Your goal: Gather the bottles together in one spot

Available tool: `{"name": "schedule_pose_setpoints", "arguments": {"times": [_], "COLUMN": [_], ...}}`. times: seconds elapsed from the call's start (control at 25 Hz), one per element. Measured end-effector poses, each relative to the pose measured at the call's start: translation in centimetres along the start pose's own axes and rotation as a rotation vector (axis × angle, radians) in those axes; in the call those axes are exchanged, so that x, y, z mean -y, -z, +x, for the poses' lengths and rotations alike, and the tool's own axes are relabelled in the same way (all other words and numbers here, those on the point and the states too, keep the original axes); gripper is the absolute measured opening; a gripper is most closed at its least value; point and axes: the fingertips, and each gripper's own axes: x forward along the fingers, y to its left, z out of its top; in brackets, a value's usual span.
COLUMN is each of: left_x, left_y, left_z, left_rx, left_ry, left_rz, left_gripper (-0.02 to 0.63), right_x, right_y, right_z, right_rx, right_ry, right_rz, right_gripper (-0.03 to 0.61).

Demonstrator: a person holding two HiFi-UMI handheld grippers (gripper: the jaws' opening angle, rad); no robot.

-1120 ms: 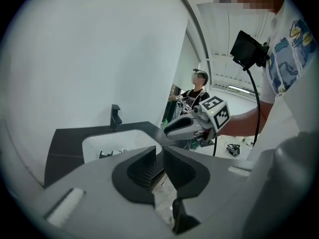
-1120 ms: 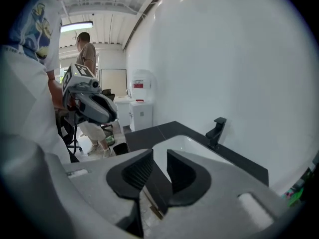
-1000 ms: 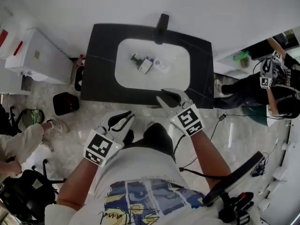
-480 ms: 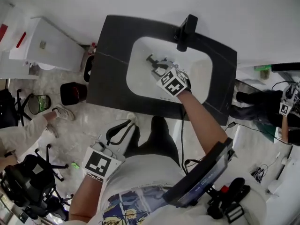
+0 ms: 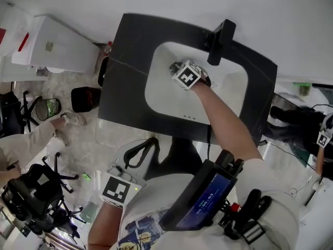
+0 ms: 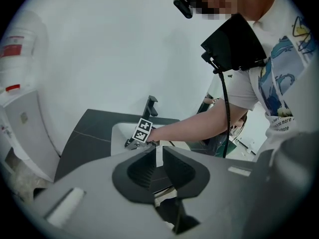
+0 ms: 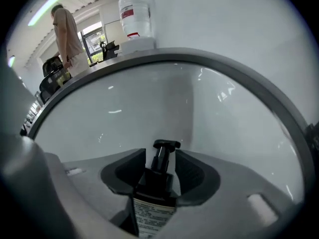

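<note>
While the jaws of the right tongs (image 7: 160,159) are opening inside the white basin (image 5: 158,95), a dark pump bottle (image 7: 153,193) is seen directly between them. It is not yet pinched, and a sliver of gap shows beside the pump neck. The bottle's long axis runs along the tongs' own line, pump head pointing away toward the basin wall, so a straight closing is judged to be all that is called for. Whether the bottle lies flat on the basin floor cannot be settled from these views.

The left tongs (image 5: 139,151) are kept near the body, well apart from the basin, jaws drawn together with nothing between, so the right side is plainly nearer. The black tap (image 5: 221,34) stands just beyond on the dark desk (image 5: 125,72). Any other bottles are probably hidden beneath the marker cube (image 5: 186,75).
</note>
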Motion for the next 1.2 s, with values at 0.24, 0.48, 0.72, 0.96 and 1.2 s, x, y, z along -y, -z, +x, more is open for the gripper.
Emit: {"name": "schedule_pose_setpoints", "arguments": {"times": [0.24,0.48,0.72,0.96,1.2], "left_x": [-0.2,0.3,-0.1,-0.3,2.0], "left_y": [-0.1,-0.3,-0.1,0.1,-0.3], "left_z": [0.9,1.8,1.7,1.9,3.1], "left_rx": [-0.007,-0.027,-0.035,-0.027,-0.038], "left_ry": [0.005,0.021,0.012,0.054,0.154], "left_rz": [-0.015,-0.014,-0.029,-0.029,0.04], "left_gripper": [0.044,0.043,0.043,0.04,0.04], "right_x": [0.0,1.4,1.3,-1.5,-2.6], "right_y": [1.3,0.8,1.2,-1.1,0.8], "right_z": [-0.2,1.0,1.9,-1.6,-6.8], "right_rx": [-0.11,-0.144,-0.2,-0.011,0.123], "right_ry": [-0.059,-0.082,-0.056,0.009,0.132], "right_rz": [0.108,0.172,0.131,0.037,0.072], "right_gripper": [0.192,0.241,0.158,0.127,0.106]}}
